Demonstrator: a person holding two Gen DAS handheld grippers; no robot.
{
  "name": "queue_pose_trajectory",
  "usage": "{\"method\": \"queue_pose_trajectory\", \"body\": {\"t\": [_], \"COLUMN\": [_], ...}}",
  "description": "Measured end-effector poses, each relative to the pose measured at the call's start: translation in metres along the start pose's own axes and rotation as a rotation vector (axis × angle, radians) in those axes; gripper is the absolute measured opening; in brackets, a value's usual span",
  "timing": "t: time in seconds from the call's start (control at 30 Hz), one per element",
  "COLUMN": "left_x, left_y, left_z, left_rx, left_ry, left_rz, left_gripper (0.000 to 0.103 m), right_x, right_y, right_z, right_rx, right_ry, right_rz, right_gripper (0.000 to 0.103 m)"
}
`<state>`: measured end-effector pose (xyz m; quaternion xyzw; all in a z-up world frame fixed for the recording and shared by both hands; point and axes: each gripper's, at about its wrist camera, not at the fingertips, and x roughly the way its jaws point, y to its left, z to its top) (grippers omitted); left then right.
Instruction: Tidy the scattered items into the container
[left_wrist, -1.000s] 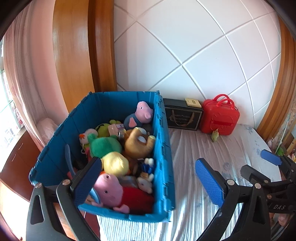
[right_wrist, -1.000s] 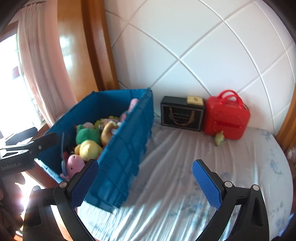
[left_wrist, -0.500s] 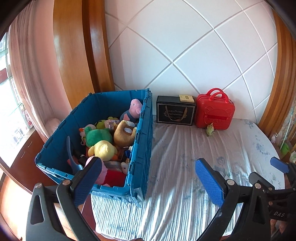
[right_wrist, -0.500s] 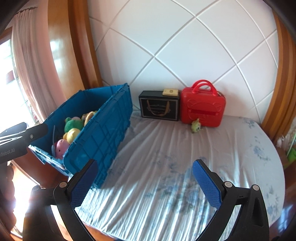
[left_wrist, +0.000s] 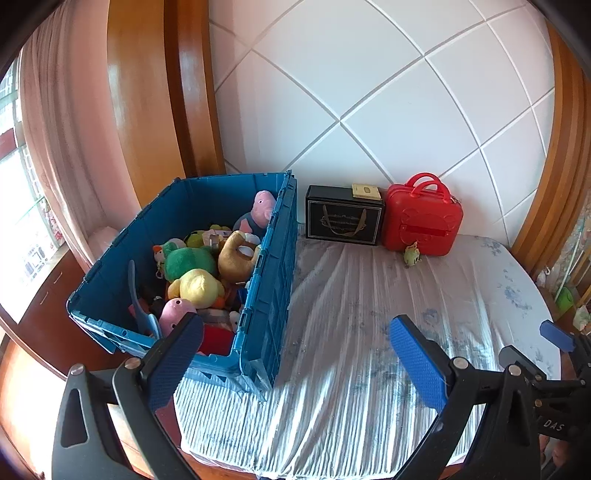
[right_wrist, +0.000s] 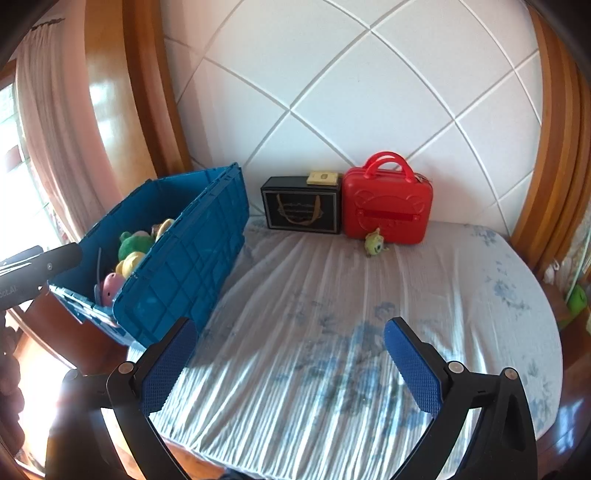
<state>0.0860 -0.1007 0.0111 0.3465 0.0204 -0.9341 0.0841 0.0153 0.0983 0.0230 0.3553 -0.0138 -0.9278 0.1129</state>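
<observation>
Both grippers have pulled back from the blue crate (left_wrist: 273, 280), so the bed sheet (right_wrist: 332, 314) now fills the space ahead of them. The crate, full of plush toys (left_wrist: 192, 280), sits ahead-left of the left gripper (left_wrist: 295, 354), farther off than a second ago. Left gripper and right gripper (right_wrist: 291, 362) hold their jaws wide apart, with nothing between. One small green toy (right_wrist: 375, 243) is left outside, far ahead of the right gripper, against the red case (right_wrist: 388, 206). It is likely the next item.

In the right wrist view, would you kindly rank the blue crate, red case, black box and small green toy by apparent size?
1. blue crate, though it is also nearest the camera
2. red case
3. black box, only slightly smaller than the case
4. small green toy
</observation>
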Motion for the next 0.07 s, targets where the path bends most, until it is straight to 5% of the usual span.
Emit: {"method": "queue_pose_trajectory", "body": {"t": [0.07], "left_x": [0.0005], "left_y": [-0.0014], "left_z": [0.0004], "left_rx": [0.005], "left_ry": [-0.003], "left_rz": [0.007], "left_gripper": [0.102], "right_x": [0.0001], "right_y": [0.0], "right_z": [0.0015], "right_rx": [-0.001], "right_ry": [-0.003], "right_rz": [-0.001], "right_gripper": [0.103]}}
